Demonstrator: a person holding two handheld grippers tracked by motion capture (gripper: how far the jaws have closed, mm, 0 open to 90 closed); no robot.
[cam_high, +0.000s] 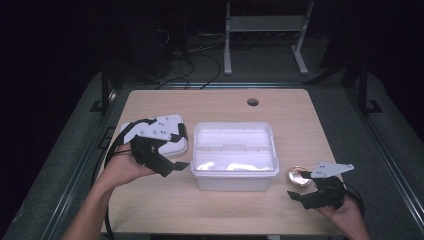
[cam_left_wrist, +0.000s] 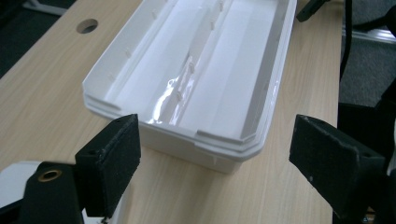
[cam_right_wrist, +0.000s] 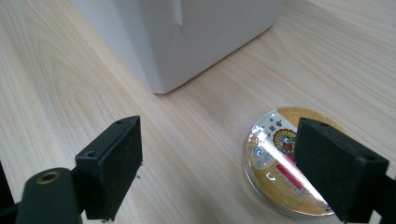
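A white open box (cam_high: 234, 172) with a divider down its middle stands at the table's centre. Its inside (cam_left_wrist: 196, 70) lies just ahead of my left gripper (cam_left_wrist: 222, 158), whose jaws stand wide open with nothing between them. In the high view the left gripper (cam_high: 178, 150) hovers over a white lid (cam_high: 176, 146) to the left of the box. A round gold disc (cam_high: 299, 176) with a printed face lies flat to the right of the box. My right gripper (cam_high: 299, 184) is low beside it and open. The disc (cam_right_wrist: 275, 168) is partly hidden behind the right fingertip (cam_right_wrist: 336, 163).
The box's near corner (cam_right_wrist: 187, 42) rises close ahead of the right gripper. A round hole (cam_high: 253, 102) sits in the wooden tabletop (cam_high: 165, 205) near its far edge. Dark floor, cables and a white stand (cam_high: 265, 30) lie beyond the table.
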